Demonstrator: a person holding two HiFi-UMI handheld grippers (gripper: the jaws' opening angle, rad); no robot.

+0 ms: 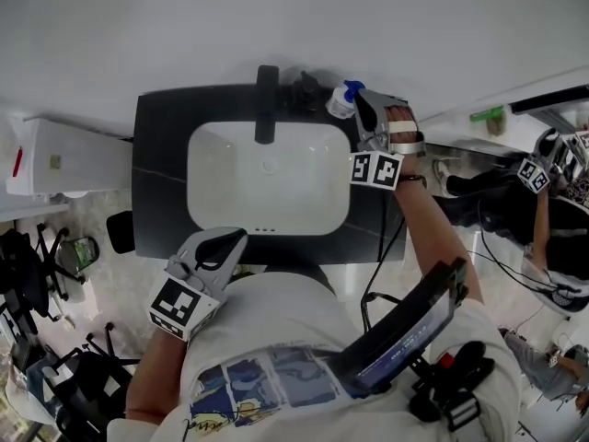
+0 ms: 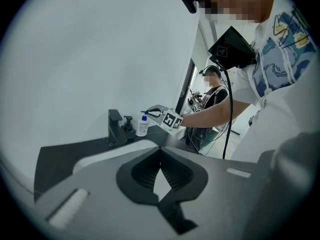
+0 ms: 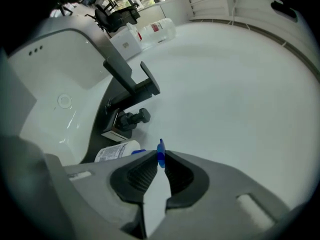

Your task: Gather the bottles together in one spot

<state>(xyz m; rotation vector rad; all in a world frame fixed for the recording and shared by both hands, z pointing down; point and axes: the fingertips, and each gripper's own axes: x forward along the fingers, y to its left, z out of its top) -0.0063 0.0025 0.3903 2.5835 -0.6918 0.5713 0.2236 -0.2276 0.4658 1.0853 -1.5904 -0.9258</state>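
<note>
White plastic bottle [image 1: 340, 105] with a blue pump top, held by its nozzle in the right gripper [image 3: 159, 160] at the back of the dark counter [image 1: 161, 168].

In the head view the bottle stands upright at upper centre-right, just right of a black pump dispenser [image 1: 304, 90] and a black faucet [image 1: 266, 104] behind the white basin [image 1: 207, 191]. The right fingers [image 3: 140, 171] pinch the thin blue nozzle tip. The bottle's label carries print too small to read. The left gripper [image 1: 236, 238] sits at lower left by the person's shirt, with its fingertips pressed together on nothing. Each gripper's cube shows black-and-white square markers.
</note>
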